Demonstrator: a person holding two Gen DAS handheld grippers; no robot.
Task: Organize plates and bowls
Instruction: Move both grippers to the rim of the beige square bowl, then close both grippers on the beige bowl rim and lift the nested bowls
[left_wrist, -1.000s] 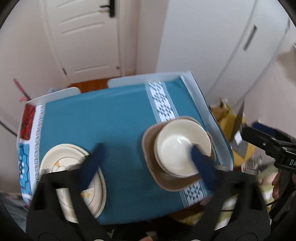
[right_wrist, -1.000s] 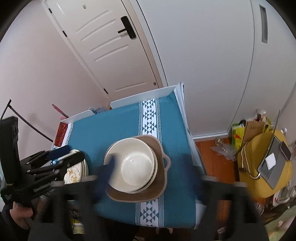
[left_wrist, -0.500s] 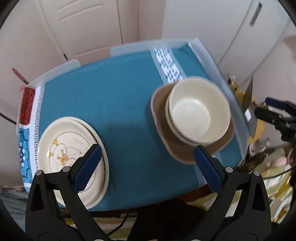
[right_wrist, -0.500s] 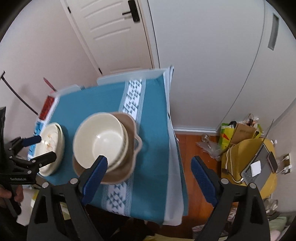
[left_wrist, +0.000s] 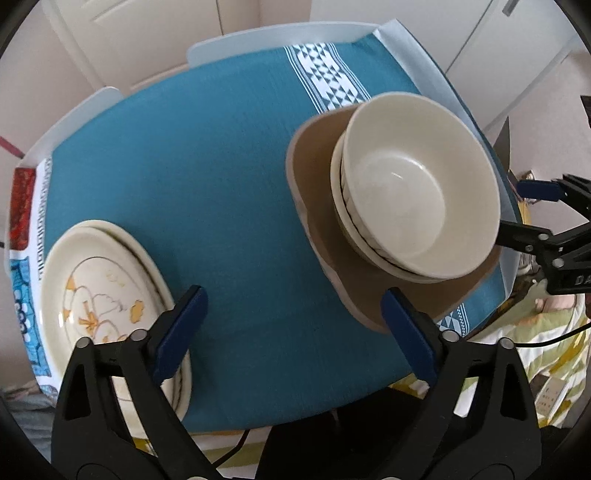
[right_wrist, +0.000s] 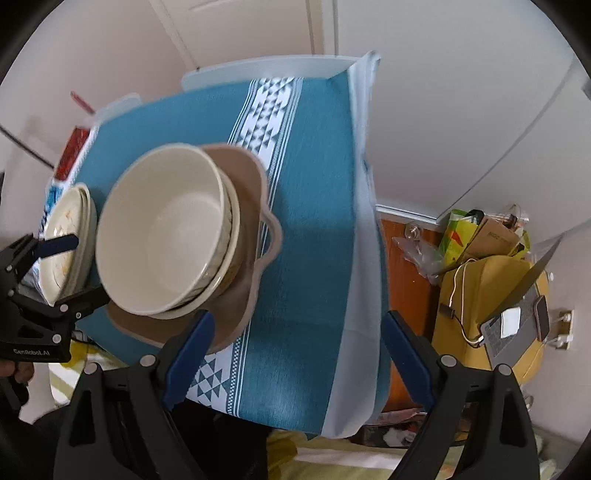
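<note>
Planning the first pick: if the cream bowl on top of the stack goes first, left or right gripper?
Right, probably. The right gripper hangs just beside the cream bowl and brown dish. The left gripper straddles bare cloth, one fingertip by the floral plates. Both jaws are closing, nothing between them.

The table (left_wrist: 229, 177) lies under both hand-held grippers. A stack of plates (left_wrist: 99, 295) sits on the table, just under the left finger of the left hand-held gripper (left_wrist: 295, 317). A stack of bowls (left_wrist: 417, 184) sits on a wide dish (left_wrist: 317, 177), ahead of that gripper's right finger. Nothing is between its jaws, which are closing.

The right hand-held gripper (right_wrist: 295, 343) hangs over the table's near edge. The bowls and dish are ahead of its left finger. Its jaws are closing too, with nothing between them. A chair (right_wrist: 491, 295) holding a laptop (right_wrist: 517, 321) stands on the floor off to its right.
</note>
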